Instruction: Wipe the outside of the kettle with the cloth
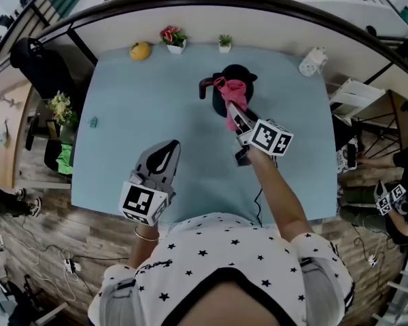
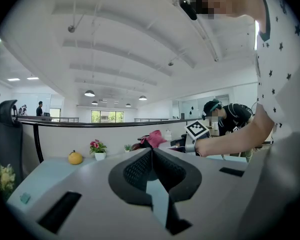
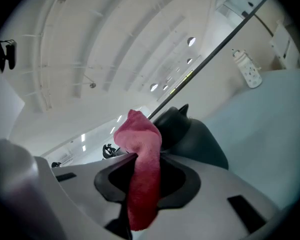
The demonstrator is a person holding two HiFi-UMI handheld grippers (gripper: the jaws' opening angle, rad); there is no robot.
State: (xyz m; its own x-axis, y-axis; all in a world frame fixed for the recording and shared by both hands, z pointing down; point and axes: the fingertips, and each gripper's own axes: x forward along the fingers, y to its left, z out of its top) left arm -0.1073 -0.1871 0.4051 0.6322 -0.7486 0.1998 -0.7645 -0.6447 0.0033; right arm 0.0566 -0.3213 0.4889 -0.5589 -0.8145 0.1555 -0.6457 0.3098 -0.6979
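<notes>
The right gripper point(image 1: 238, 119) pinches a pink cloth point(image 3: 142, 179) between its jaws, which are closed down to the cloth's thickness. The cloth's free end lies against the black kettle point(image 1: 239, 77) at the upper centre of the head view. The kettle stands on a pale blue table point(image 1: 122, 114). The left gripper point(image 1: 165, 152) hangs at lower left, well apart from the kettle, its jaws pressed together on nothing.
</notes>
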